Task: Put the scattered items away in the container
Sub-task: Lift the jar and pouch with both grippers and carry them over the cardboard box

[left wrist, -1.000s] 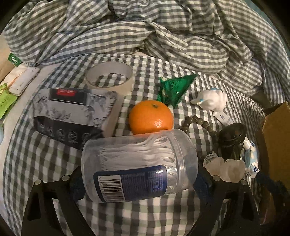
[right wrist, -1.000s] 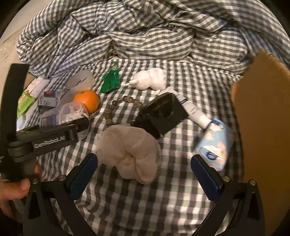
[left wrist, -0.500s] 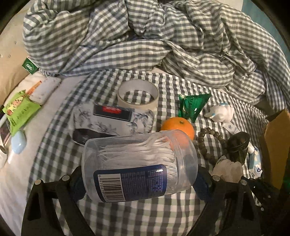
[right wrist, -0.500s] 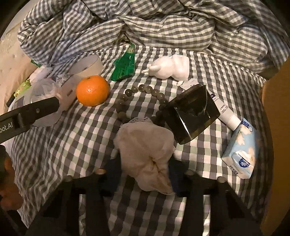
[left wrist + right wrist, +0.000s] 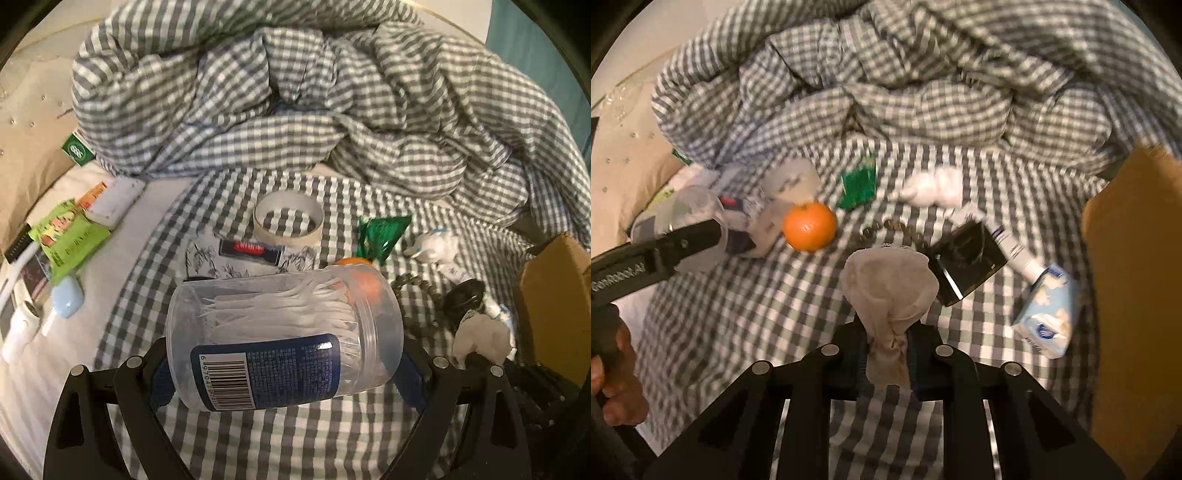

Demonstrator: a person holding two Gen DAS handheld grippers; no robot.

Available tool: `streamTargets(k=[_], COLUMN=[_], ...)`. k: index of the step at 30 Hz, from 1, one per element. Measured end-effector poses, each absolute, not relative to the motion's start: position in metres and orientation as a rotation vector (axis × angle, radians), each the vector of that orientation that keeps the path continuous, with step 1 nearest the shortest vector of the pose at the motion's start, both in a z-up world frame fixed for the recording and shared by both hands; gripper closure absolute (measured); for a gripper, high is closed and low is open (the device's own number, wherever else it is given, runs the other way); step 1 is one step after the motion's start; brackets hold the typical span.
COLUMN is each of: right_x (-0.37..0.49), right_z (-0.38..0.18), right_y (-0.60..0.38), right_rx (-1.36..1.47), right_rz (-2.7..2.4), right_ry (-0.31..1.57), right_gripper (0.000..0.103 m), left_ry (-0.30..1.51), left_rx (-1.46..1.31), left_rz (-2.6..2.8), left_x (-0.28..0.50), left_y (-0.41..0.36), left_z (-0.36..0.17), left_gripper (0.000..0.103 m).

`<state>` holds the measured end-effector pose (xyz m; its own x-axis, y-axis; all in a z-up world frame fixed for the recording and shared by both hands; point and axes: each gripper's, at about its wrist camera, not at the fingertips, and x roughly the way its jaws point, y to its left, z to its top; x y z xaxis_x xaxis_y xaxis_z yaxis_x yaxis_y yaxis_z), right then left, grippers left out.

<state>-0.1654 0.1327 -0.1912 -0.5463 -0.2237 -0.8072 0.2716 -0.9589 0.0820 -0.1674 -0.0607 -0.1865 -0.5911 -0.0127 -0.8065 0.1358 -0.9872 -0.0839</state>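
My left gripper [image 5: 284, 373] is shut on a clear plastic jar of white floss picks [image 5: 280, 336], held sideways above the checked bedsheet. My right gripper [image 5: 886, 356] is shut on a beige cloth pouch [image 5: 888, 291] and holds it off the sheet. The left gripper and jar also show in the right wrist view [image 5: 679, 229]. An orange [image 5: 809, 232], a green packet [image 5: 858, 184], a white figurine [image 5: 934, 190], a bead bracelet [image 5: 894, 230], a black box [image 5: 967, 260], a tube [image 5: 1015, 251] and a tissue pack [image 5: 1047, 310] lie on the sheet. The cardboard box [image 5: 1134, 295] stands at the right.
A crumpled checked duvet [image 5: 295, 103] fills the back. A tape roll [image 5: 288, 219] and a floral packet [image 5: 251, 258] lie mid-sheet. Green snack packets [image 5: 70, 236] and small items lie at the left on white bedding.
My right gripper closed on the beige pouch and lifted it. My left gripper rose and pulled back with the jar, so the orange now sits behind it.
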Motion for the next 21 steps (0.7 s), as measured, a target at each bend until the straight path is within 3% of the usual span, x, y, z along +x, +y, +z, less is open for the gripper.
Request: streamTargets(k=[21], right_x=[-0.056], right_z=[-0.024], right_y=[0.195], right_rx=[0.91], right_rz=[-2.77], right_ry=[-0.004], right_gripper=[0.086], left_ry=[0.047], left_rx=[1.027], left_rz=[-2.939], left_x=[-0.058], left_y=[-0.008], left_z=[-0.028], left_gripper=[0.008])
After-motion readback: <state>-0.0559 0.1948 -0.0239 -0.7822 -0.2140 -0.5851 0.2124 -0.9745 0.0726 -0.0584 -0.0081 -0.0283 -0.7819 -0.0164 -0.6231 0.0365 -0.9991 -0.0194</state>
